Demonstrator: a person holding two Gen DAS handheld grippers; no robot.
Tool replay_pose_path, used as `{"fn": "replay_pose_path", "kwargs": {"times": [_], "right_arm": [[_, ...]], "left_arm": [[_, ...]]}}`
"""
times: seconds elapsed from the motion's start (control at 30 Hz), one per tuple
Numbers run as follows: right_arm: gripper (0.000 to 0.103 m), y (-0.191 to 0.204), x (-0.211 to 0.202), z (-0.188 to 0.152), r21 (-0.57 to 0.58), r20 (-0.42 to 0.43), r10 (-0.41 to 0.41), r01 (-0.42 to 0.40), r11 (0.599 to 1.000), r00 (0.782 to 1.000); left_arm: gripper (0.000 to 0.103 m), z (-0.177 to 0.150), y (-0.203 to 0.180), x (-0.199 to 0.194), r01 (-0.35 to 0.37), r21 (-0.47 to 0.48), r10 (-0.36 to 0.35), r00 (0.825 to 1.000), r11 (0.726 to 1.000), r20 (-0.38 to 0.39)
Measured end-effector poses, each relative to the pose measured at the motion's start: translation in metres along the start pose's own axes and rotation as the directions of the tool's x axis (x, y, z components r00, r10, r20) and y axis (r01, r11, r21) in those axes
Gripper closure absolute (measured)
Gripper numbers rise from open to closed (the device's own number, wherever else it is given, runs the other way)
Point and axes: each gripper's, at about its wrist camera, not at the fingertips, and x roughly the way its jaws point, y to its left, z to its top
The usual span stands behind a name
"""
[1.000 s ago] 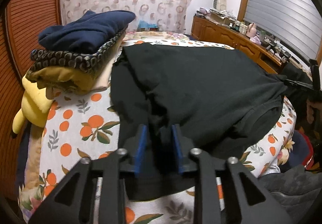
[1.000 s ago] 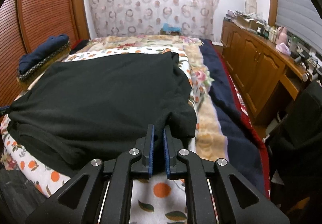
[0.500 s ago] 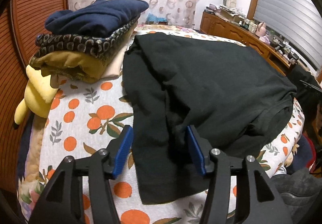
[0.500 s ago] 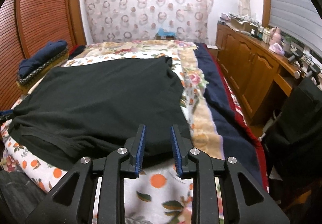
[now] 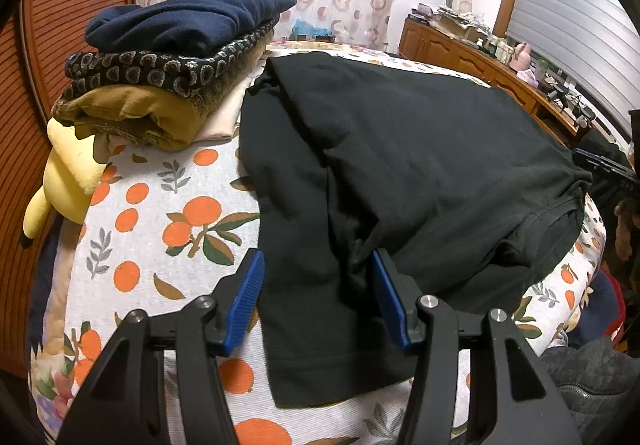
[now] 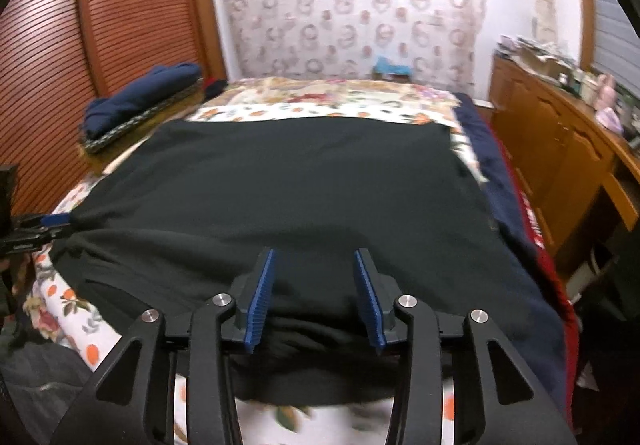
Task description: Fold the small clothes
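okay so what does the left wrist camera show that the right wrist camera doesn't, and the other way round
Only the left wrist view shows the yellow plush toy beside the pile, the mustard garment at the pile's bottom, and the black shirt's folded sleeve lying between the open left gripper fingers.

Only the right wrist view shows the navy and red blanket edge along the bed's far side, and the open right gripper.

Both show the black shirt spread on the orange-print bedspread, the folded pile topped by a navy garment, the patterned curtain and the wooden sideboard.
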Motion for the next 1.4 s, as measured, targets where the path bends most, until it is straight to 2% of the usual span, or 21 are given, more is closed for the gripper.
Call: {"fn": "replay_pose_path", "kwargs": {"times": [0.2, 0.53, 0.8, 0.87, 1.2, 1.23, 1.3, 1.33, 1.4], "right_arm": [[0.057, 0.034, 0.027, 0.005, -0.064, -0.037, 0.055, -0.058, 0.996, 0.998], [0.053, 0.063, 0.056, -0.013, -0.114, -0.119, 0.056, -0.070, 0.991, 0.991], [0.051, 0.069, 0.052, -0.024, -0.143, -0.073, 0.007, -0.017, 0.990, 0.997], [0.050, 0.070, 0.051, -0.025, -0.145, -0.066, -0.003, -0.007, 0.989, 0.998], [0.050, 0.066, 0.048, -0.032, -0.112, -0.015, 0.010, -0.012, 0.994, 1.000], [0.050, 0.067, 0.048, -0.031, -0.110, -0.014, 0.012, -0.013, 0.994, 1.000], [0.050, 0.066, 0.048, -0.031, -0.111, -0.013, 0.013, -0.014, 0.994, 1.000], [0.050, 0.066, 0.048, -0.031, -0.111, -0.014, 0.013, -0.015, 0.994, 1.000], [0.050, 0.067, 0.048, -0.031, -0.109, -0.013, 0.014, -0.015, 0.994, 1.000]], "left_arm": [[0.049, 0.000, 0.003, 0.000, 0.021, -0.014, -0.021, 1.000, 1.000, -0.002], [0.049, -0.003, -0.001, -0.003, 0.073, -0.020, -0.073, 0.997, 0.997, -0.005], [0.048, 0.001, -0.001, 0.001, 0.047, -0.009, -0.047, 0.999, 0.999, 0.005], [0.044, 0.003, -0.001, 0.005, 0.033, -0.009, -0.033, 0.999, 0.999, 0.009], [0.044, 0.008, -0.003, 0.011, 0.010, 0.006, -0.010, 1.000, 1.000, 0.021], [0.047, 0.007, -0.004, 0.011, 0.009, 0.016, -0.009, 1.000, 1.000, 0.019], [0.061, 0.007, -0.006, 0.010, 0.022, 0.029, -0.022, 1.000, 0.999, 0.018], [0.079, 0.007, -0.006, 0.010, 0.051, 0.024, -0.052, 0.999, 0.998, 0.006], [0.091, 0.008, -0.005, 0.011, 0.088, 0.013, -0.088, 0.996, 0.996, -0.002]]}}
